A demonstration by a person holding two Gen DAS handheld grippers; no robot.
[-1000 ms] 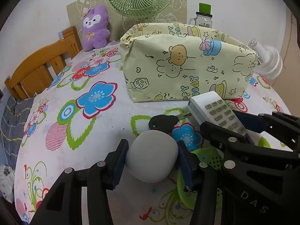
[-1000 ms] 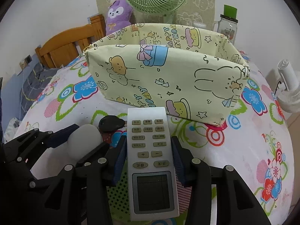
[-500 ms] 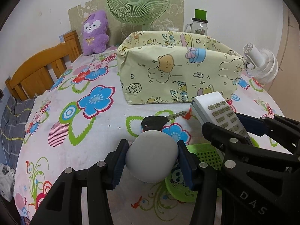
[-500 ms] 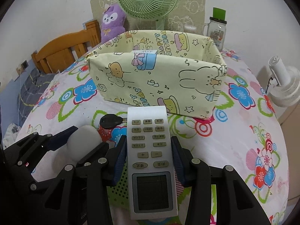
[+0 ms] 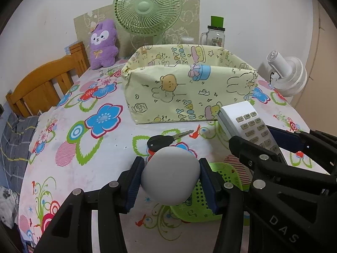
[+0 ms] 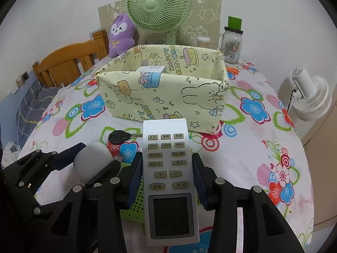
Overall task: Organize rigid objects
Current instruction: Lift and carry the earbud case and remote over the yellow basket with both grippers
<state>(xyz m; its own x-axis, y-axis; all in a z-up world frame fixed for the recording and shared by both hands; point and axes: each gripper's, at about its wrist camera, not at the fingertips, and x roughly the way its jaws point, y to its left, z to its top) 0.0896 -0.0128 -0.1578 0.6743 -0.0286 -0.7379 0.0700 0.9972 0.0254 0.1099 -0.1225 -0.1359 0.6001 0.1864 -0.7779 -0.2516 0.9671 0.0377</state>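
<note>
Item: pale grey rounded object, egg-like, smooth and matte, pinched at its widest girth between the blue pads of the left gripper, carried above the tablecloth on the near side of the fabric bin. Item: white remote control, long, flat, buttons and blank display facing up, clamped across its narrow sides by the right gripper, its far end pointing at the bin's front wall. Risks, as judged: the smooth curved grey object may squirt out of flat pads if squeezed off-centre; the remote, held toward its display end with the button end overhanging, may pivot or catch the soft bin rim. Unclaimed: black car key lying just before the bin; green perforated basket under both grippers.
</note>
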